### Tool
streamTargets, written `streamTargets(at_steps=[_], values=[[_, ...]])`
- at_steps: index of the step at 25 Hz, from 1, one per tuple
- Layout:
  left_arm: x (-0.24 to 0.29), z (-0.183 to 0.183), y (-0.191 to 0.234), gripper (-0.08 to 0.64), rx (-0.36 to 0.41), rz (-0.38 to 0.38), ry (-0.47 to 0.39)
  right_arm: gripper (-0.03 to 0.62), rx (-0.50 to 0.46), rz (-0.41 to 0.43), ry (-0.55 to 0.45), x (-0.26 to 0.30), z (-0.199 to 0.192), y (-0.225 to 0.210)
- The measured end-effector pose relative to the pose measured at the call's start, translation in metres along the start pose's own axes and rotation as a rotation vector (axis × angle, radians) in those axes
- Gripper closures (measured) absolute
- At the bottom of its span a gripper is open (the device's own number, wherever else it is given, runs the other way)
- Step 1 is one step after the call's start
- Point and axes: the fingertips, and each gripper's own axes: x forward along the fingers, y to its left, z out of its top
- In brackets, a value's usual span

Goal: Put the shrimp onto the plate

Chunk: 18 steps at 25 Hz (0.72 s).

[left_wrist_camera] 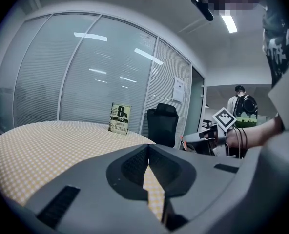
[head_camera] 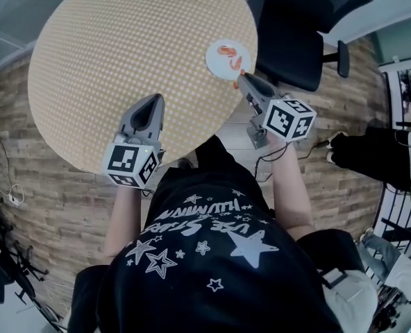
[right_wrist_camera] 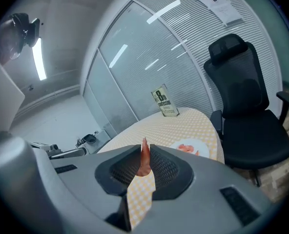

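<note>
Shrimp (right_wrist_camera: 145, 161) sits clamped in jaws of right hand-held gripper (right_wrist_camera: 143, 149).

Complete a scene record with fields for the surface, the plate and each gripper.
Surface: round table, yellow checked
Plate: white plate near the table's edge, plated shrimp on it
Left: left gripper jaws together, nothing between them, above the table
Right: right gripper shut on held shrimp, at the plate's near edge
</note>
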Motion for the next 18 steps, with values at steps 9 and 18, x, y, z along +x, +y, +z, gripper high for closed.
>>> streamTargets(at_steps=[9,18], values=[[0.046,0.005,0.018,0.551,0.01,0.011,0.04,0.528,-0.054,-0.012,0.116,0.047,-0.001,-0.026],[0.09,-0.007,0.024,0.551,0.025,0.007,0.104,0.528,-0.196,-0.075,0.295,0.081,-0.023,-0.047]])
